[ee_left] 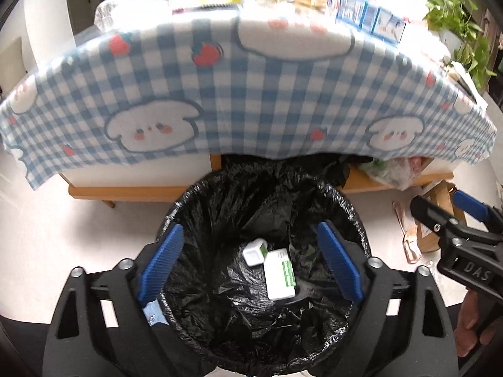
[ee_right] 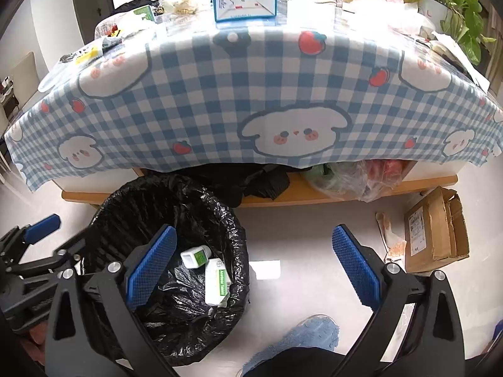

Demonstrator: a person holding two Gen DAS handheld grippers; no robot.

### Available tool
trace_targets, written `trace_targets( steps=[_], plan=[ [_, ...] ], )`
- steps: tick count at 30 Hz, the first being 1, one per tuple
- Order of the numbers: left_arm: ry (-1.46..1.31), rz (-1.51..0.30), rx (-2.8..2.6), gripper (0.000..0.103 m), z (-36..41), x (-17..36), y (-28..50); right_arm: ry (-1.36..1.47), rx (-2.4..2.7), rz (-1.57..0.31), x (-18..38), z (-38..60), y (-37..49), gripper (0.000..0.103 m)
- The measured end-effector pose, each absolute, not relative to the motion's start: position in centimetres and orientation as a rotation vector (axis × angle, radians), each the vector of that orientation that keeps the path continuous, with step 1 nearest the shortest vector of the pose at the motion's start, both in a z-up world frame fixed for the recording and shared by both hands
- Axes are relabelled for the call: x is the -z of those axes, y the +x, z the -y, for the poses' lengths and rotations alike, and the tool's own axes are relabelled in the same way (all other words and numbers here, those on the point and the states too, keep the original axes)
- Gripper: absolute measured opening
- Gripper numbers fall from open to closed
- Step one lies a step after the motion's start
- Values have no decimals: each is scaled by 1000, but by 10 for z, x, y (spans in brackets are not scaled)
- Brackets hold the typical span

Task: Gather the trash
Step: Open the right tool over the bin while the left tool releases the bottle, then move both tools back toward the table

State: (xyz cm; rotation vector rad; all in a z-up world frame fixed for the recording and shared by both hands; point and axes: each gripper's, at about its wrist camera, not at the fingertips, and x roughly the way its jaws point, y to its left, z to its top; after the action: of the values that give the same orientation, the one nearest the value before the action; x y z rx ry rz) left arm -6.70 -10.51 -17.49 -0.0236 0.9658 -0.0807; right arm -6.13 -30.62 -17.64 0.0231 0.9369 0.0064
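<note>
A bin lined with a black bag [ee_left: 195, 207] stands on the floor in front of the table; it also shows in the right wrist view [ee_right: 132, 194]. Inside lie a white and green box [ee_left: 278, 275] [ee_right: 217, 282] and a small white carton [ee_left: 254, 251] [ee_right: 195, 256]. My left gripper [ee_left: 250, 262] is open and empty, right above the bin mouth. My right gripper [ee_right: 251, 270] is open and empty, over the floor just right of the bin; it also shows at the right of the left wrist view [ee_left: 452, 210].
A low table under a blue checked cloth [ee_right: 220, 94] carries wrappers, a blue and white box [ee_right: 244, 1] and a plant [ee_right: 440, 3]. A cardboard box [ee_right: 435, 235], a wrapper [ee_right: 391, 235] and a white paper [ee_right: 267, 268] lie on the floor. Bags fill the shelf below [ee_right: 355, 179].
</note>
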Motion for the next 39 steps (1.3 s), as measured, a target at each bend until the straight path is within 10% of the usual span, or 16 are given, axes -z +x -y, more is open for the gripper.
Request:
trace_targets(
  steps=[39],
  plan=[
    [-36, -863, 47, 97, 67, 42, -40, -28, -42, -758, 47, 278, -47, 95]
  ],
)
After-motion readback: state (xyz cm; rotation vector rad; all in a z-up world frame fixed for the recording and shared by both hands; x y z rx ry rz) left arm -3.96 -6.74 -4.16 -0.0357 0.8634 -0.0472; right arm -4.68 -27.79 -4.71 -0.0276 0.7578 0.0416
